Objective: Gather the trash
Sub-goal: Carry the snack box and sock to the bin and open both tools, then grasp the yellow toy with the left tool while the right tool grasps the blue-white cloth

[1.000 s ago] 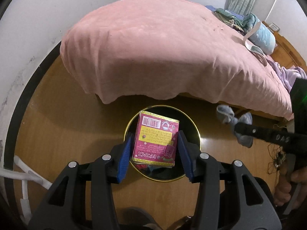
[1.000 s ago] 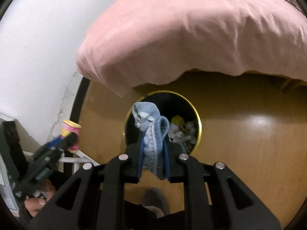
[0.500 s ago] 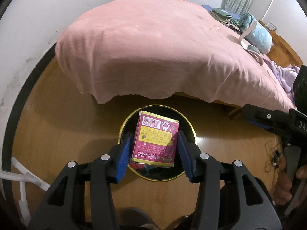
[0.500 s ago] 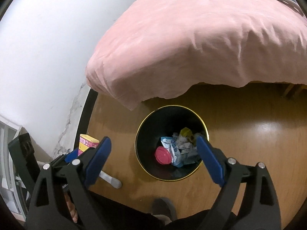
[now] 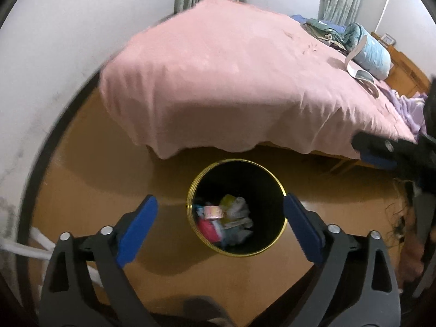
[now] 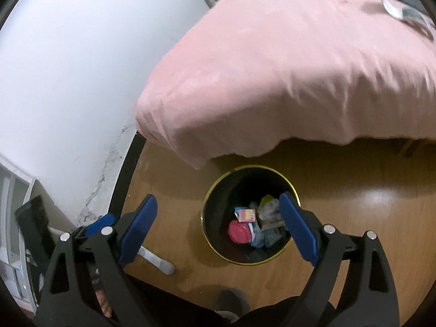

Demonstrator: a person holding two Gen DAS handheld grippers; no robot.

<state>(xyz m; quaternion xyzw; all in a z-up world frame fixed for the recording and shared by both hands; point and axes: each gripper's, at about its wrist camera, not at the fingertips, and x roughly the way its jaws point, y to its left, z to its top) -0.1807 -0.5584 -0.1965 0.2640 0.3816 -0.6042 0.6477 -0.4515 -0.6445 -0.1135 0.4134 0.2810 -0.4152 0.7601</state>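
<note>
A black trash bin with a gold rim [image 5: 237, 160] stands on the wooden floor at the foot of the bed. Inside lie a pink box [image 5: 214, 212], a red round lid [image 6: 239, 231] and crumpled wrappers. My left gripper [image 5: 219, 199] hangs above the bin with its jaws opening and nothing between them. In the right wrist view the same bin [image 6: 215, 248] holds the pink box [image 6: 246, 214]. My right gripper [image 6: 218, 198] is open and empty above it. The blue cloth cannot be made out among the trash.
A bed under a pink cover [image 5: 231, 81] overhangs the floor just behind the bin. A white wall [image 6: 68, 68] with a dark skirting runs on the left. A white bar [image 6: 156, 259] lies on the floor left of the bin. A person's foot [image 6: 231, 299] shows below.
The left gripper opened and the pink box dropped into the bin. The right gripper opened earlier and the blue cloth left it. Both grippers have risen, so the bin looks smaller.
</note>
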